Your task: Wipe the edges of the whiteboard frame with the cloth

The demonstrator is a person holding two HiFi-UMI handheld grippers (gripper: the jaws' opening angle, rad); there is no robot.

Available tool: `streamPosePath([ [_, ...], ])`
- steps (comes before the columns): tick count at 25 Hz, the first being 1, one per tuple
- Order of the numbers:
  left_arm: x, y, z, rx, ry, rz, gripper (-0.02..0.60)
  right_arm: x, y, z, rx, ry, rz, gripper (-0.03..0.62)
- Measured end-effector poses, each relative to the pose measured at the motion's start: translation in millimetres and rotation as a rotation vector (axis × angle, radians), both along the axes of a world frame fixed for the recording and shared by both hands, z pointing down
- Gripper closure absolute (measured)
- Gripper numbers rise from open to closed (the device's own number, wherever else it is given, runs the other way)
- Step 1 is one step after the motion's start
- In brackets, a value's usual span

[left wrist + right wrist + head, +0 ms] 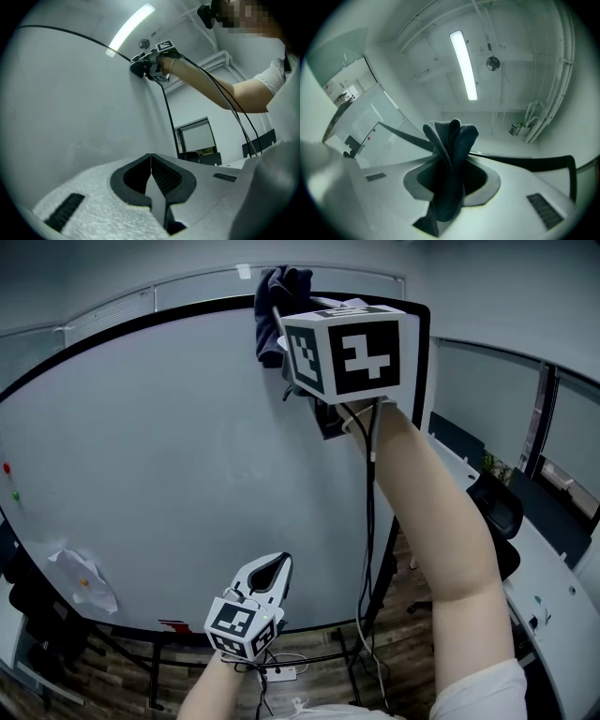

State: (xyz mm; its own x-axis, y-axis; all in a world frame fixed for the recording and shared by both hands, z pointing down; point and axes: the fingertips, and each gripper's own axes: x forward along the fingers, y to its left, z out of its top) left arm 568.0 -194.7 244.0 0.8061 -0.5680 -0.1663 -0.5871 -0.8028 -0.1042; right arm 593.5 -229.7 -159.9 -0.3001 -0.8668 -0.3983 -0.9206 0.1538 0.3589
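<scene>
The whiteboard [187, 465] with a thin black frame [141, 317] fills the head view. My right gripper [281, 352] is raised to the board's top edge, shut on a dark blue cloth [277, 298] that presses against the frame there. In the right gripper view the cloth [450, 159] bunches up between the jaws, with the black frame [534, 163] running behind it. My left gripper [272, 570] hangs low near the board's bottom edge, shut and holding nothing. The left gripper view shows its closed jaws [151, 161] and, far up, the right gripper [140, 65] at the frame.
A crumpled white paper [84, 579] sticks to the board's lower left, with red and green magnets [7, 468] at the left edge. The board's stand legs [159, 667] and a power strip [281, 673] are on the wood floor. Desks and a black chair [497, 512] stand at the right.
</scene>
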Motion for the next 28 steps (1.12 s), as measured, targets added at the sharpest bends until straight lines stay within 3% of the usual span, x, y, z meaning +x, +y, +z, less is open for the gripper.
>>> streamPosePath([
  [18, 93.5, 12.1, 8.9, -0.079, 0.032, 0.114, 0.563, 128.7, 25.9, -6.8, 0.018, -0.032, 0.145, 0.505],
  [28, 134.2, 26.8, 7.7, -0.052, 0.0, 0.157, 0.563, 196.1, 40.1, -2.5, 0.012, -0.069, 0.263, 0.507],
])
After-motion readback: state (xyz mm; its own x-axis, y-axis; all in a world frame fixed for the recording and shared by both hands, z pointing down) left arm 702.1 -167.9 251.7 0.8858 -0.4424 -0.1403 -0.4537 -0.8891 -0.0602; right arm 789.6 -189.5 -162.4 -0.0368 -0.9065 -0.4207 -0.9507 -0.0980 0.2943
